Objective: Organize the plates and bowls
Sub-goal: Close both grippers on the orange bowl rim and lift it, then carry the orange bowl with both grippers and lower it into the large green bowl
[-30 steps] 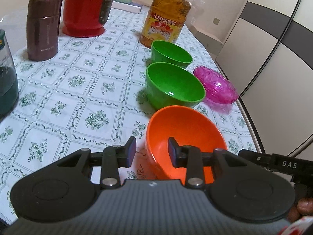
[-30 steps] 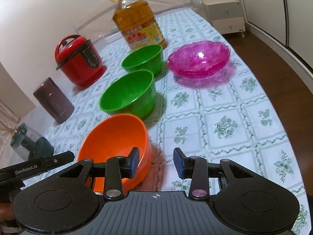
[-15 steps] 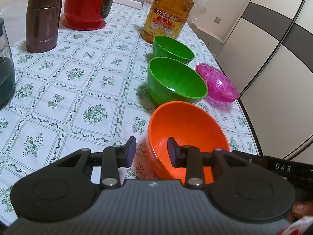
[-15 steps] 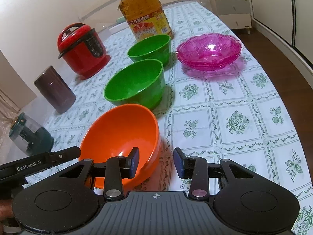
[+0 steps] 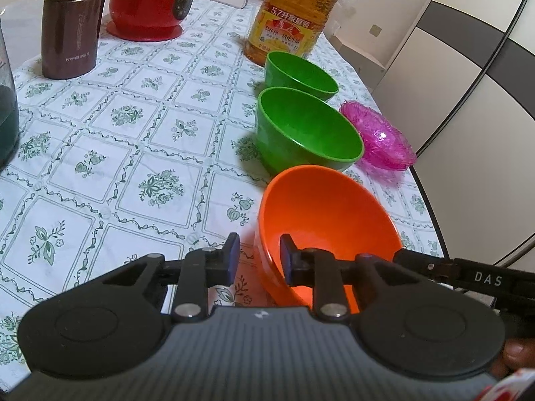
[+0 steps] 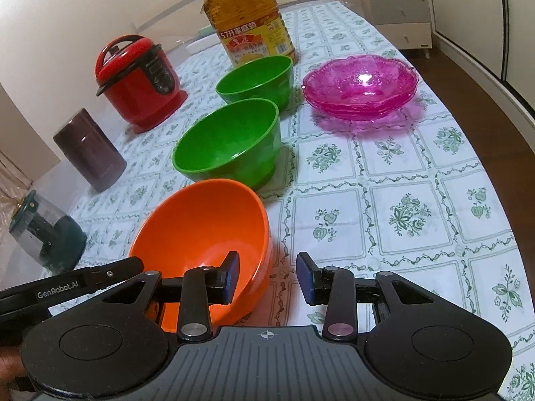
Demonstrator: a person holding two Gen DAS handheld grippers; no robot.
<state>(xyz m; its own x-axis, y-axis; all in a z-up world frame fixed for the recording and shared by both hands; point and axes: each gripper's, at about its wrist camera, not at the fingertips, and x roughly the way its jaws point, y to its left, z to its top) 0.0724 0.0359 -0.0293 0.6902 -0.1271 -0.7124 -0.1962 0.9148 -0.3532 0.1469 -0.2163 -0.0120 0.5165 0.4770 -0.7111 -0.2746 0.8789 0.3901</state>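
An orange bowl [image 5: 327, 214] stands on the patterned tablecloth, nearest to me; it also shows in the right wrist view [image 6: 204, 230]. My left gripper [image 5: 256, 260] is open, its jaws straddling the bowl's left rim. My right gripper [image 6: 269, 277] is open, its jaws straddling the bowl's right rim. Behind it stand a larger green bowl [image 5: 307, 130] [image 6: 230, 140] and a smaller green bowl [image 5: 301, 75] [image 6: 257, 78]. A stack of pink glass plates [image 5: 378, 138] [image 6: 361, 83] sits to the right.
A large oil bottle [image 6: 247, 16], a red cooker [image 6: 137, 77], a brown canister [image 6: 88, 148] and a glass-and-green jar [image 6: 43, 232] stand at the back and left. The table edge [image 5: 431, 220] curves close on the right, by the wardrobe doors.
Both grippers moved forward and lower toward the orange bowl, so the bowls and bottle look closer. Both grippers stayed open around the bowl's rim.
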